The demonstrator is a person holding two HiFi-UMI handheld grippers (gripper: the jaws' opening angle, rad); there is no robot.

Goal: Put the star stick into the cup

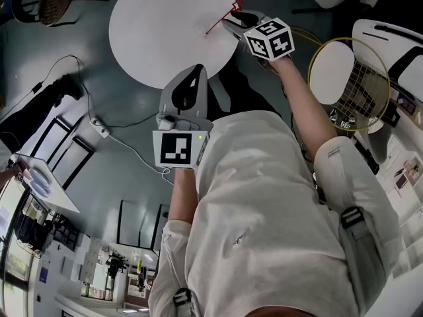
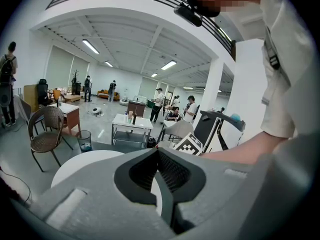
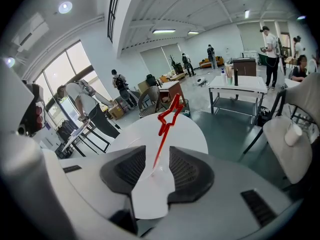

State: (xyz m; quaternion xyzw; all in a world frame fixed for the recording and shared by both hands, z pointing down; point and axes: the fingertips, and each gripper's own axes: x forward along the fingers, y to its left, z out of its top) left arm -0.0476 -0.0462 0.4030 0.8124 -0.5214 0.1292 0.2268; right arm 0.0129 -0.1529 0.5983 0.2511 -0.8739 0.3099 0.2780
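Jaws of my left gripper are pressed together, tip to tip, with nothing between them; they hang at the edge of the round white tabletop. Farther right, the red star stick stands tilted, star end up, with its foot down between the jaws of my right gripper. Those jaws gape wide, and both pads are clear of the stick. The cup shows only as a faint clear glint around the stick's foot — I cannot make out more of it.
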